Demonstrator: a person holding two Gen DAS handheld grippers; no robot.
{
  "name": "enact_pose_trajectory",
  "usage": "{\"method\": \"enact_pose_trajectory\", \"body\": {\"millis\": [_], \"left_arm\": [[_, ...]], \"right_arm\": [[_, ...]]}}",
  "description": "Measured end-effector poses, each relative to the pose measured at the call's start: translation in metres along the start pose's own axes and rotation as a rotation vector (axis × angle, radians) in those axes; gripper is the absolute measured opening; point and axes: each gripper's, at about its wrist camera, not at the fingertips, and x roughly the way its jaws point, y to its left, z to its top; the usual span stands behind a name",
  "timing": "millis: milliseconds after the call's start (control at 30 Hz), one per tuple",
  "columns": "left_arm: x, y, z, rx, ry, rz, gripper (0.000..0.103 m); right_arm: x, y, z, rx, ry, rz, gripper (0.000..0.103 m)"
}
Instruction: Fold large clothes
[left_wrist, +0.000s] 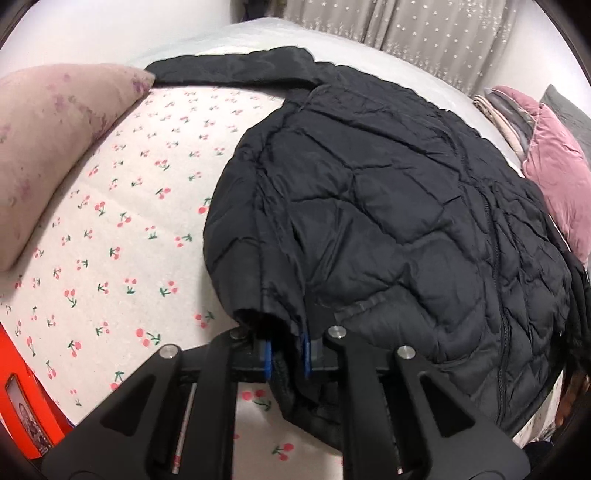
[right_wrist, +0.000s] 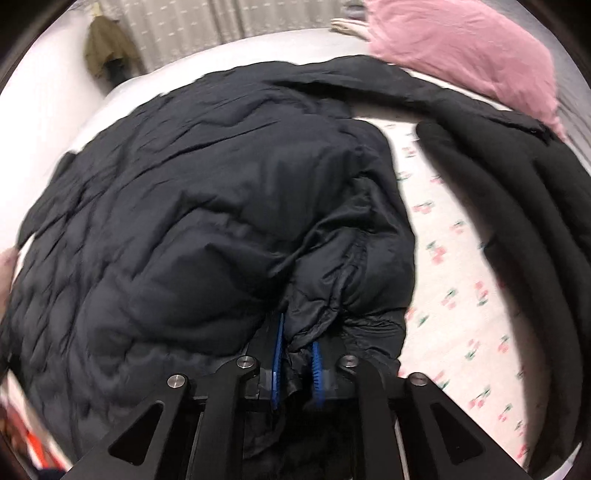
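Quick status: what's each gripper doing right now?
Left gripper: shut on the black puffer jacket hem.
Right gripper: shut on the same jacket's bunched edge.

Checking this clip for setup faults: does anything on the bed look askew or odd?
Mostly normal. The jacket lies rumpled, one sleeve stretched out to the pillow. A second dark garment lies loose beside it on the sheet. No damage shows.

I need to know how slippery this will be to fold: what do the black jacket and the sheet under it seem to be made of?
Jacket: looks like thin synthetic shell, nylon or polyester, over puffy filling; stitched quilting lines, soft sheen, fine crinkles. Probably slick.
Sheet: looks like matte woven cotton, cream with a printed cherry pattern; no shine. The exact fibre cannot be told.
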Motion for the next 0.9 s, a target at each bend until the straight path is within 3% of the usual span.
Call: {"method": "enact_pose_trajectory", "body": {"millis": [133,167,300,333,433,500,567,667,767,900], "left_arm": [[-0.010,0.010,-0.011,-0.041,0.019,-0.044,0.033],[-0.022,0.014,-0.012,-0.051,-0.021,-0.063,0.035],[-0.055,0.019,-0.004,-0.096,-0.165,-0.031,0.067],[-0.062,0.017,0.002,-0.097,-0.201,-0.024,0.073],[-0.058,0.002,0.019,-0.079,-0.195,-0.043,0.076],[-0.045,-0.013,0.039,-0.109,-0.128,-0.089,0.076],[-0.035,-0.028,0.054,-0.121,-0.112,-0.123,0.076],[-0.019,-0.049,0.067,-0.102,-0.121,-0.084,0.076],[0.003,-0.039,0.057,-0.087,-0.097,-0.052,0.076],[0.010,-0.006,0.046,-0.166,-0.076,-0.056,0.076]], "right_arm": [[-0.013,-0.017,-0.020,0.005,0.017,0.069,0.028],[-0.022,-0.027,-0.025,0.020,0.005,0.084,0.030],[-0.056,-0.042,-0.019,0.051,-0.084,0.116,0.036],[-0.064,-0.038,-0.012,0.031,-0.113,0.102,0.040],[-0.083,-0.020,0.019,-0.019,-0.206,0.144,0.078],[-0.078,0.008,0.045,-0.065,-0.230,0.169,0.079],[-0.060,0.061,0.071,-0.216,-0.170,0.273,0.079],[-0.035,0.127,0.093,-0.373,-0.119,0.332,0.079],[0.003,0.197,0.111,-0.496,-0.061,0.374,0.078],[0.041,0.243,0.134,-0.529,-0.034,0.416,0.075]]}}
